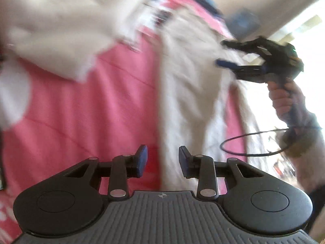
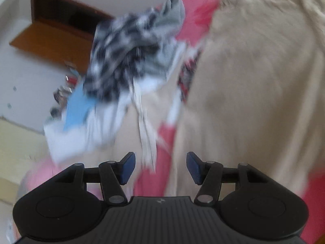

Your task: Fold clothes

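A: Left wrist view. The left gripper (image 1: 163,161) sits at lower centre, its blue pads parted with nothing between them. Beneath it runs the long edge of the beige soft-cloth garment (image 1: 186,93), a strip from centre frame down to the pads, lying on the pink quilted bedcover (image 1: 85,105). A second flap of the same pale cloth fills the upper left (blurred, so I can't say if it is one piece).

B: And the right gripper (image 1: 224,55)?

A: Centre right, held up in a hand (image 1: 284,99), black cable looping below. Its pads are spread at the garment's far side; whether they touch it I cannot tell.

B: Right wrist view?

A: Right gripper (image 2: 160,167) at lower centre, wide, empty. Beige garment (image 2: 254,91) fills the right half. A rumpled black-and-white patterned clothes heap (image 2: 130,46) sits upper centre, with a pale drawstring (image 2: 146,134) trailing towards the pads.

B: Advice for the step?

A: My judgement: pinch the edge itself, both hands level, avoid the drawstring, then carry the fold flat.
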Tool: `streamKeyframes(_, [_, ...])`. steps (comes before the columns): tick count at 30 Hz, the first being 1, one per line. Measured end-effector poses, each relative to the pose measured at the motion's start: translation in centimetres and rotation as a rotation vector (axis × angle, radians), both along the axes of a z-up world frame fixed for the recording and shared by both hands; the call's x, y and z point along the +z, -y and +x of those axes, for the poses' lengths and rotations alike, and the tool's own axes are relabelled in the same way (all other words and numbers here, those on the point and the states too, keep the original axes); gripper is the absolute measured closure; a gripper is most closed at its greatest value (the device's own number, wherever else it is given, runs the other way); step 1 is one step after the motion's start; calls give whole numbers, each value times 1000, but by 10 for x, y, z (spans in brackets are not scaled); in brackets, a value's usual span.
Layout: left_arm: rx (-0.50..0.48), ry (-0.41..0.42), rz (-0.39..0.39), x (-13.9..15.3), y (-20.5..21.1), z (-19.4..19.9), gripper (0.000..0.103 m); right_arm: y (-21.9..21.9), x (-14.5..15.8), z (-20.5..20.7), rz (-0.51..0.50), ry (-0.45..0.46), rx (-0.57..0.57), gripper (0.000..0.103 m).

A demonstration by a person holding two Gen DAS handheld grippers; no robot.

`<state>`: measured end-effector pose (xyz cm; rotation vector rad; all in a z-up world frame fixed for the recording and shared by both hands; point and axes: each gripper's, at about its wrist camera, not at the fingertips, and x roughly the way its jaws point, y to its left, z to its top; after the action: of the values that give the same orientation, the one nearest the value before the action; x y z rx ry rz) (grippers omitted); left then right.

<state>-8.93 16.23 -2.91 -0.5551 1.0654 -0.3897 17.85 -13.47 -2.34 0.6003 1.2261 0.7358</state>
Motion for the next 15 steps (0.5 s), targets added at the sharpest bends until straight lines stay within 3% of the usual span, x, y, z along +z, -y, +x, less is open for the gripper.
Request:
streamKeyframes(3, [-113, 39, 3, -3, 6, -15, 64, -9, -5, -41, -88, -37, 58, 44])
streamKeyframes(8, [-156, 60, 57, -13, 5, -42, 60, -41, -29, -92, -152, -103, 118, 44])
streamKeyframes(15, [-230, 43, 98, -29, 17, -51, 60, -58, -41, -107, -220, -63, 147, 45])
